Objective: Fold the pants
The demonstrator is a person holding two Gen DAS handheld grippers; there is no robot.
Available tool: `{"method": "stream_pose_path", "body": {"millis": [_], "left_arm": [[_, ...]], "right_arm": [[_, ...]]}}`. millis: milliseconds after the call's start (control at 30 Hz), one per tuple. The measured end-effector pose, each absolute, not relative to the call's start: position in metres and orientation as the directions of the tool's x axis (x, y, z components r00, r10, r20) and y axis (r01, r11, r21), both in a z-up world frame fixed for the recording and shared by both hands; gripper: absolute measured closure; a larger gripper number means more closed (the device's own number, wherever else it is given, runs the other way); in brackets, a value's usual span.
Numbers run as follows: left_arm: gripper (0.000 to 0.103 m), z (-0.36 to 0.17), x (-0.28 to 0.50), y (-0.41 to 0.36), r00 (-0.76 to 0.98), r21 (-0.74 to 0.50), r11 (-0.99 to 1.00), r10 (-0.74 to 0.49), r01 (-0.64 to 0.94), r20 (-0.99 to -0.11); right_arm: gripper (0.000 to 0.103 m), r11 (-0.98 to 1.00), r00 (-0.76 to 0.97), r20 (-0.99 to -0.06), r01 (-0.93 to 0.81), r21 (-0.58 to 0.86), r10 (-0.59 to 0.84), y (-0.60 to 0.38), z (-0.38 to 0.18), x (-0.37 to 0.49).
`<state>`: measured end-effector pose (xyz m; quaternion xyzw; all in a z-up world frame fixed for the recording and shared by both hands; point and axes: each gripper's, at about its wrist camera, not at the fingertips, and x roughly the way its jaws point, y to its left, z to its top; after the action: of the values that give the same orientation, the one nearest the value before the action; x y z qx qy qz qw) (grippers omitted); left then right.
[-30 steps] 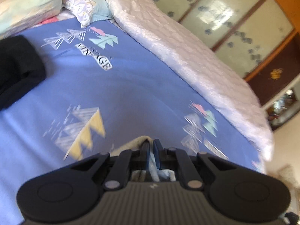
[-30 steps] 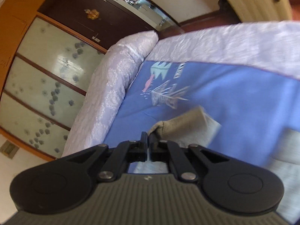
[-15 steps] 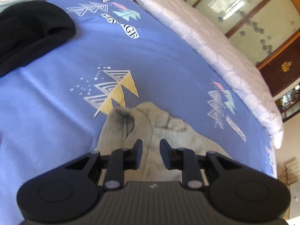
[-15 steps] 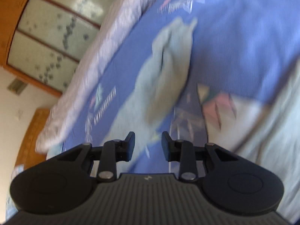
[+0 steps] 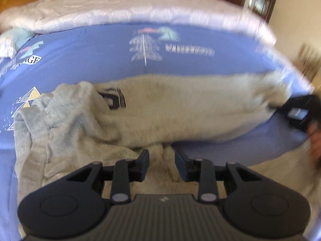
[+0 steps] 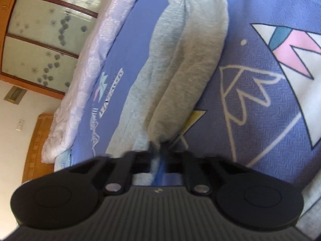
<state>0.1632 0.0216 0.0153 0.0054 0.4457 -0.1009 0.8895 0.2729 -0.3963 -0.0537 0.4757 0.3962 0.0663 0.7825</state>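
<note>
**Pants stretched out long on the blue bed**

Half a second ago the left gripper (image 5: 161,161) sat over a small heap of grey cloth; now the pants (image 5: 180,108) lie pulled out in a long strip from 9 o'clock to 3 o'clock in the left view. The black cloth that showed at 10 o'clock is gone from that view. The right gripper (image 6: 158,154) had its jaws apart over blurred cloth back then; they have just been closing and now pinch the near end of one pant leg.

The left gripper's jaws have just been opening. They stand a little way apart, with fluffy grey cloth under the gap, and the pads do not press on it.

The pants lie on the blue bed sheet (image 5: 90,56), which has trees and triangles printed on it. The bunched waist end is at 9 o'clock in the left view, with a black mark on the cloth near it. At 3 o'clock the far end of the leg meets a dark blurry shape, likely the other gripper.

In the right view the leg (image 6: 190,60) runs from the gripper up to 12 o'clock. A white quilt (image 6: 94,64) lies along the bed's edge at 10 o'clock
</note>
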Motion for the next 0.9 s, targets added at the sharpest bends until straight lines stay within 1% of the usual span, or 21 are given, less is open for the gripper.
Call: {"method": "stream_pose_path", "body": {"millis": [33, 67, 133, 233, 267, 300, 333, 367, 400, 467, 533, 567, 600, 633, 667, 767, 833, 867, 900], "left_arm": [[0.077, 0.009, 0.164, 0.015, 0.569, -0.058, 0.979, -0.16, 0.195, -0.807], [0.089, 0.002, 0.164, 0.012, 0.557, -0.04, 0.979, -0.147, 0.2, -0.817], [0.091, 0.001, 0.158, 0.012, 0.557, -0.045, 0.978, -0.153, 0.202, -0.816], [0.092, 0.019, 0.14, 0.025, 0.546, -0.167, 0.957, -0.274, 0.238, -0.792], [0.091, 0.027, 0.13, 0.029, 0.548, -0.195, 0.945, -0.312, 0.261, -0.776], [0.09, 0.03, 0.122, 0.032, 0.541, -0.211, 0.935, -0.339, 0.287, -0.769], [0.089, 0.033, 0.115, 0.035, 0.528, -0.22, 0.926, -0.358, 0.308, -0.77], [0.085, 0.034, 0.109, 0.039, 0.514, -0.227, 0.922, -0.367, 0.314, -0.775], [0.077, 0.035, 0.105, 0.045, 0.505, -0.235, 0.922, -0.368, 0.309, -0.781], [0.068, 0.042, 0.095, 0.064, 0.518, -0.244, 0.924, -0.369, 0.294, -0.772], [0.064, 0.054, 0.094, 0.091, 0.568, -0.247, 0.936, -0.348, 0.249, -0.746], [0.057, 0.059, 0.097, 0.107, 0.598, -0.245, 0.947, -0.321, 0.207, -0.735], [0.046, 0.064, 0.101, 0.125, 0.628, -0.241, 0.958, -0.282, 0.152, -0.726], [0.041, 0.069, 0.11, 0.146, 0.655, -0.236, 0.969, -0.223, 0.07, -0.722], [0.038, 0.071, 0.119, 0.162, 0.669, -0.234, 0.972, -0.179, 0.008, -0.721], [0.038, 0.068, 0.157, 0.199, 0.674, -0.213, 0.969, -0.073, -0.126, -0.735], [0.037, 0.061, 0.185, 0.202, 0.658, -0.178, 0.974, -0.04, -0.143, -0.752], [0.031, 0.056, 0.197, 0.2, 0.648, -0.168, 0.978, -0.047, -0.126, -0.76], [0.029, 0.051, 0.206, 0.196, 0.636, -0.16, 0.98, -0.049, -0.118, -0.77]], "right_arm": [[0.098, 0.541, 0.684, -0.552, 0.267, 0.798, 0.477, -0.4, -0.049, 0.27], [0.098, 0.551, 0.695, -0.547, 0.254, 0.795, 0.467, -0.397, -0.043, 0.269], [0.099, 0.576, 0.737, -0.518, 0.215, 0.789, 0.434, -0.4, -0.025, 0.268], [0.099, 0.524, 0.806, -0.424, 0.171, 0.834, 0.414, -0.415, 0.0, 0.261], [0.099, 0.531, 0.824, -0.413, 0.166, 0.831, 0.388, -0.42, 0.007, 0.257], [0.098, 0.559, 0.834, -0.425, 0.177, 0.81, 0.351, -0.423, 0.012, 0.255], [0.098, 0.595, 0.834, -0.457, 0.207, 0.777, 0.308, -0.424, 0.014, 0.255], [0.092, 0.622, 0.826, -0.498, 0.249, 0.743, 0.264, -0.426, 0.012, 0.254], [0.091, 0.633, 0.813, -0.532, 0.285, 0.72, 0.239, -0.428, 0.007, 0.253], [0.087, 0.623, 0.778, -0.569, 0.312, 0.717, 0.265, -0.434, -0.006, 0.248], [0.083, 0.612, 0.778, -0.56, 0.302, 0.731, 0.285, -0.441, -0.01, 0.231], [0.075, 0.618, 0.782, -0.553, 0.29, 0.731, 0.287, -0.444, -0.01, 0.219], [0.071, 0.625, 0.786, -0.549, 0.281, 0.728, 0.285, -0.448, -0.009, 0.208], [0.07, 0.629, 0.787, -0.546, 0.275, 0.727, 0.287, -0.447, -0.009, 0.2], [0.07, 0.628, 0.787, -0.544, 0.271, 0.729, 0.293, -0.448, -0.009, 0.194], [0.07, 0.637, 0.784, -0.55, 0.272, 0.721, 0.288, -0.451, -0.005, 0.186], [0.07, 0.667, 0.791, -0.556, 0.272, 0.693, 0.256, -0.449, 0.005, 0.198], [0.07, 0.676, 0.797, -0.557, 0.28, 0.682, 0.233, -0.444, 0.01, 0.211], [0.07, 0.68, 0.805, -0.551, 0.279, 0.678, 0.219, -0.448, 0.017, 0.22]]}}
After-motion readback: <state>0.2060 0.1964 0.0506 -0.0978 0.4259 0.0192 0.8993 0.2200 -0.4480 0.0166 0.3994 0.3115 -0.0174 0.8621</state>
